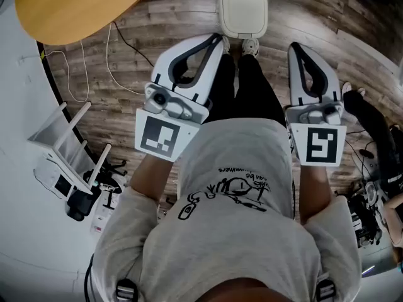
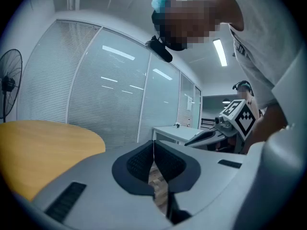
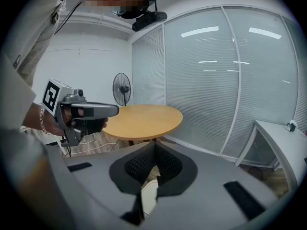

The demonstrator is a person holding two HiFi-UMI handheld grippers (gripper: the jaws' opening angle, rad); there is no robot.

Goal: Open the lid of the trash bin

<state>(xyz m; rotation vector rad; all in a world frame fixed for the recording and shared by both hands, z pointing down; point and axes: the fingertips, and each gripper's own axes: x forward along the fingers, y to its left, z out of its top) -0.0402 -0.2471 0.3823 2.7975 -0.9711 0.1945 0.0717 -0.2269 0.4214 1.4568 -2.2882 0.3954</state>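
Two grippers: the left gripper (image 1: 221, 43) and the right gripper (image 1: 296, 48). Two marker cubes (image 1: 165, 136), one on each gripper. One cream trash bin (image 1: 242, 10), just ahead of the gripper tips and between them. One round wooden bench (image 1: 75, 5), out past the left gripper. One standing fan (image 3: 122, 87) and one white desk (image 3: 283, 133), both beyond the right gripper.

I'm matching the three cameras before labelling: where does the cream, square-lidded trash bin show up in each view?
Head view: the cream square-lidded trash bin sits at top centre, on the plank floor.
Left gripper view: not in it.
Right gripper view: low centre, a cream sliver that is probably the bin.
Shared landmark: the round yellow wooden table appears in all three.
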